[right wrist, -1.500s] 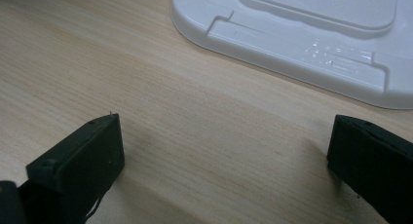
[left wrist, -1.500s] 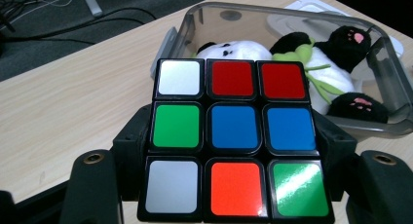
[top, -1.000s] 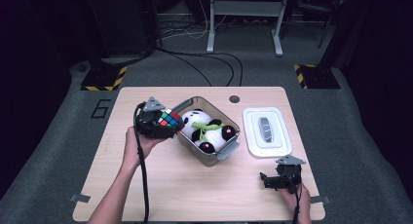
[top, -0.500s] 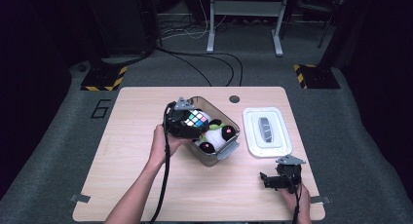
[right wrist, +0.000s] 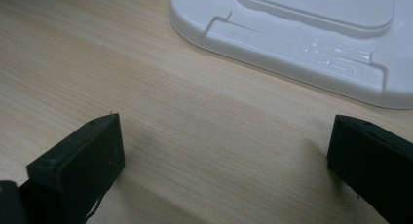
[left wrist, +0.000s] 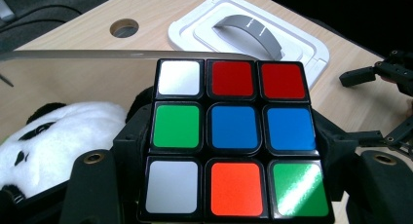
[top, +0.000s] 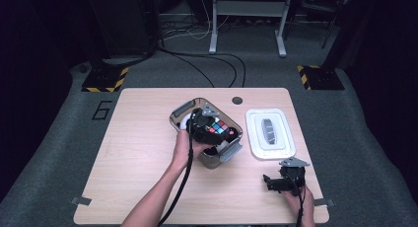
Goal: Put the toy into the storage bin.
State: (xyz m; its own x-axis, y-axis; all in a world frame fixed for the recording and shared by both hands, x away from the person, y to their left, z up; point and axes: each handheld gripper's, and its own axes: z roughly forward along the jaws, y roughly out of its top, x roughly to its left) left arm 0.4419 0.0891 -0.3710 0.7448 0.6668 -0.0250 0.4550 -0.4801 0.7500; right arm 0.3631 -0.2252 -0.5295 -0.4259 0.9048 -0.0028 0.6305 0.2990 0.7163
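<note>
Wooden table (top: 133, 153) first, since it is the biggest thing. On it sits a clear box (top: 183, 110) with metal-looking edges, and beside that, near but not touching, a white lid (top: 256, 148) with a grey handle. Inside the box lies a soft panda toy (left wrist: 58, 136), black and white. Smallest is the colour cube (left wrist: 234, 136), with red, blue, green, white and orange squares.

The left gripper (top: 209, 131) is clamped on the colour cube, one jaw on each side, and holds it over the box, just above the panda toy. The job looks like putting the cube into the box. To do it well, bring the cube down slowly into the free spot next to the panda, keep it flat, and only let go when it rests on the bottom or on the toy. Dropping it from high up could make it bounce out.

The panda fills much of the box, so room is tight. The box wall is close to the jaws too, and could get bumped.

The right gripper (top: 276, 182) rests on the table near the lid, jaws wide apart, with nothing between them.
</note>
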